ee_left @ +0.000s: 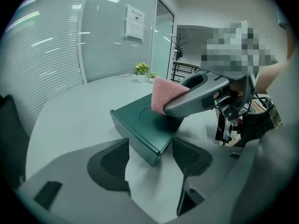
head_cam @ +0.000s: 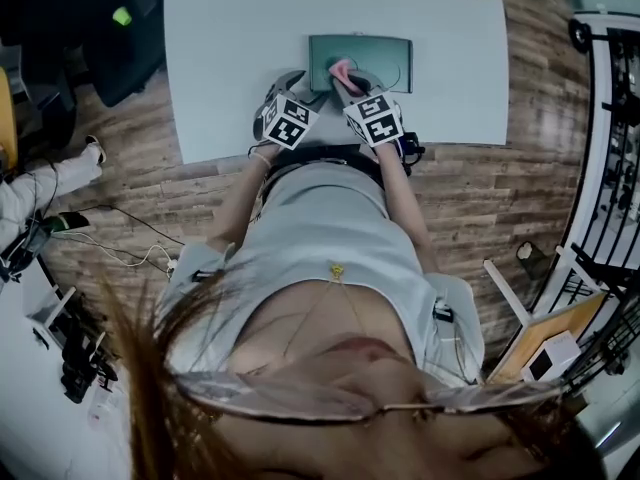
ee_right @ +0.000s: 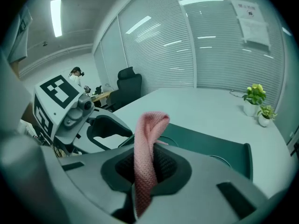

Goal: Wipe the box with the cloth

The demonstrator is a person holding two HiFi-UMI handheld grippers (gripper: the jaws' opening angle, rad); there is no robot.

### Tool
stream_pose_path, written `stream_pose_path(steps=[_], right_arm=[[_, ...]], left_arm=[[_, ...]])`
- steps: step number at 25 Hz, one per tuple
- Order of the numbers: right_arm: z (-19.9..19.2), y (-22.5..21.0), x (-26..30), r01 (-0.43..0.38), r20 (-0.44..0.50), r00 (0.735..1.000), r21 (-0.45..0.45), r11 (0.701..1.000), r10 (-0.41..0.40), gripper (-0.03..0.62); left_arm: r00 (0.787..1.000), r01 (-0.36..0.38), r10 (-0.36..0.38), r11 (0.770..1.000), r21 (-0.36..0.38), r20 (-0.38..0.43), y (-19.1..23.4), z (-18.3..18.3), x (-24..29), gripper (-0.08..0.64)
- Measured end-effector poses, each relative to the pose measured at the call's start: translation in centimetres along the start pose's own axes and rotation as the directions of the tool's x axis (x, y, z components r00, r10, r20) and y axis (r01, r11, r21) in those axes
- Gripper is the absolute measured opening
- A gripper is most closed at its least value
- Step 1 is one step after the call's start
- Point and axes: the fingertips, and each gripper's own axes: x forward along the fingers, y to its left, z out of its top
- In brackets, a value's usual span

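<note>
right gripper (ee_right: 149, 169) pinching a pink knitted cloth (ee_right: 148, 139) on the dark green flat box (ee_left: 142, 125)

Its jaws are squeezed tight on the cloth, and the free end meets the box top. The left gripper (ee_left: 152, 160) is spread wide, with the box's near corner in the gap. The box lies flat by the white table's (head_cam: 230, 48) near edge, long axis along that edge. The wall notice (ee_left: 134, 24) is too small to read.

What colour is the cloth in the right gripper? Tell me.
The cloth is pink, clearest in the right gripper view.
</note>
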Motion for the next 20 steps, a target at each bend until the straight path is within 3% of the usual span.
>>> stream_pose_path(steps=[5,8,16,20], right_arm=[[0.6,-2.1,-1.4,0.046,0.044,0.998,-0.005,0.999,-0.046,0.041],[1.0,-3.0,-2.2,0.067,0.077,0.995,-0.007,0.998,-0.067,0.041],[3.4,-3.8,-4.2,0.097,0.187,0.978,-0.011,0.995,-0.093,0.041],[5.7,-3.7,-5.8,0.102,0.257,0.962,-0.027,0.994,-0.092,0.041]], left_arm=[[0.996,-0.025,0.031,0.997,-0.076,0.084,0.8,1.6,-1.7,0.301],[0.989,-0.020,0.037,0.992,-0.122,0.143,0.7,3.4,-2.7,0.249],[0.962,-0.002,0.035,0.992,-0.122,0.271,-0.1,7.7,-4.0,0.098],[0.944,0.017,0.023,0.993,-0.117,0.330,-0.8,9.9,-5.1,0.066]])
